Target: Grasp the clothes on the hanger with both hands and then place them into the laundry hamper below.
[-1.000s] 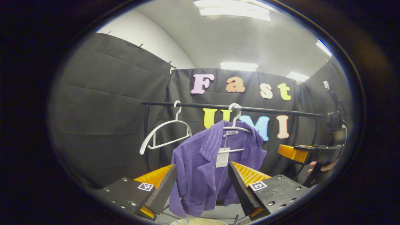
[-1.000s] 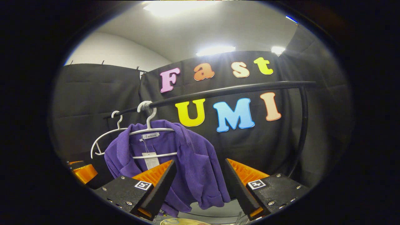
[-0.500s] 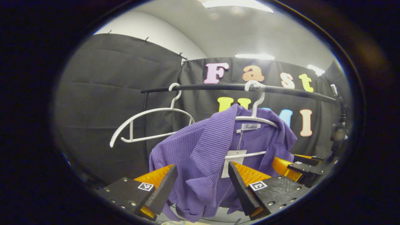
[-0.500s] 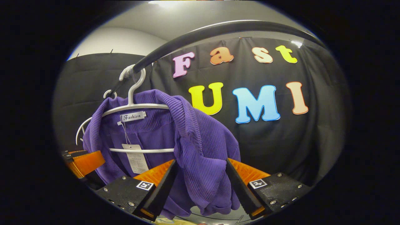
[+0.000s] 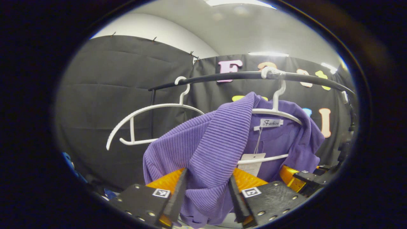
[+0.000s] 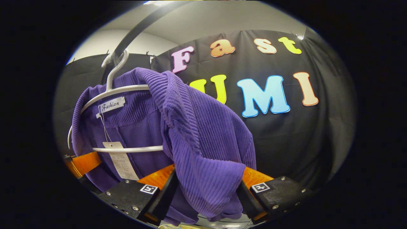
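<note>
A purple ribbed cardigan (image 5: 219, 143) hangs on a white hanger (image 5: 276, 111). The left gripper (image 5: 205, 194) and right gripper (image 6: 206, 190) each straddle a shoulder, jaws spread around the fabric.

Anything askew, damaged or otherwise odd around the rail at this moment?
Nothing damaged. The purple cardigan hangs lopsided on its white hanger, collar flopped forward. A second white hanger hangs bare and tilted on the black rail.

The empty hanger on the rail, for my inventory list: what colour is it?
White. The empty hanger shows best in the left gripper view.
</note>
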The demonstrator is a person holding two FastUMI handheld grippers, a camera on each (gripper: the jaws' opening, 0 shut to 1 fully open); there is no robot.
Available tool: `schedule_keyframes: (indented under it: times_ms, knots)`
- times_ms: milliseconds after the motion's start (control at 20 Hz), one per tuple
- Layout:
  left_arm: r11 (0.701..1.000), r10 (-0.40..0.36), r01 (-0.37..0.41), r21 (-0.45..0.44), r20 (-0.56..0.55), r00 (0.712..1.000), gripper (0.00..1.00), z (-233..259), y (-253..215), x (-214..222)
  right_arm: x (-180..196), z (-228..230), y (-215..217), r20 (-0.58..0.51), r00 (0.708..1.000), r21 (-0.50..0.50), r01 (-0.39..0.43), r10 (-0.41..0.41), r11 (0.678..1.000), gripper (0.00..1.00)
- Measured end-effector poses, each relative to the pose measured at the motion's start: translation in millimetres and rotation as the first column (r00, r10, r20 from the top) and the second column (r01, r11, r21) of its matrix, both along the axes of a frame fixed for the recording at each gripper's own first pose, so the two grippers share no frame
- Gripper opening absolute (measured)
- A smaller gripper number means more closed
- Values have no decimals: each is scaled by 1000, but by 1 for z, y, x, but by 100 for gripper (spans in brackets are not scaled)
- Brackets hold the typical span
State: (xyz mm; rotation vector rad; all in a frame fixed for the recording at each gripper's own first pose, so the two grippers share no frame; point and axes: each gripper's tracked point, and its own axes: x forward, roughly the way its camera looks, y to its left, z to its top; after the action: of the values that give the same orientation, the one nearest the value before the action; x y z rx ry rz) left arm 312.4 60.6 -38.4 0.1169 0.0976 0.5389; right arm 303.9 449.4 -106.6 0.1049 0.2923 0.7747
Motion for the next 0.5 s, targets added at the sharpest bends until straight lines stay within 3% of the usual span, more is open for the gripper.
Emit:
schedule_keyframes:
  times_ms: [50, 100, 150, 200, 250, 350, 400, 450, 500]
  knots:
    - [1000, -9, 9, -19, -1, 1000, 49, -3, -1, 2, 1, 3, 0, 4, 1000, 16, 0, 0, 1000, 87]
    - [999, -28, 28, -43, 0, 1000, 48, -5, -6, 3, 3, 5, -1, 10, 1000, 27, 2, -3, 1000, 74]
    - [999, -17, 17, -41, 3, 1000, 55, -4, -4, 1, 5, 7, -3, 15, 1000, 35, 6, -6, 999, 65]
    - [999, 15, -14, -29, 21, 1000, 28, -2, 4, -5, 6, 9, -4, 17, 1000, 44, 8, -9, 999, 51]
    - [999, -5, 5, -35, 20, 1000, 0, -5, 1, 0, 6, 9, -4, 9, 1000, 54, 4, -4, 999, 41]
    - [998, -39, 40, -45, 24, 999, 22, -4, -8, -4, 9, 12, -2, -19, 999, 93, -26, 27, 995, 20]
    - [996, -52, 55, -64, 46, 998, 4, -3, -11, -6, 8, 14, 0, -31, 998, 119, -49, 53, 992, 10]
    - [995, -55, 59, -78, 57, 997, 11, -3, -12, -9, 9, 14, 2, -39, 996, 136, -70, 76, 988, 7]
    - [995, -55, 59, -84, 59, 997, 10, -2, -12, -13, 10, 14, 3, -40, 995, 144, -86, 93, 986, 5]
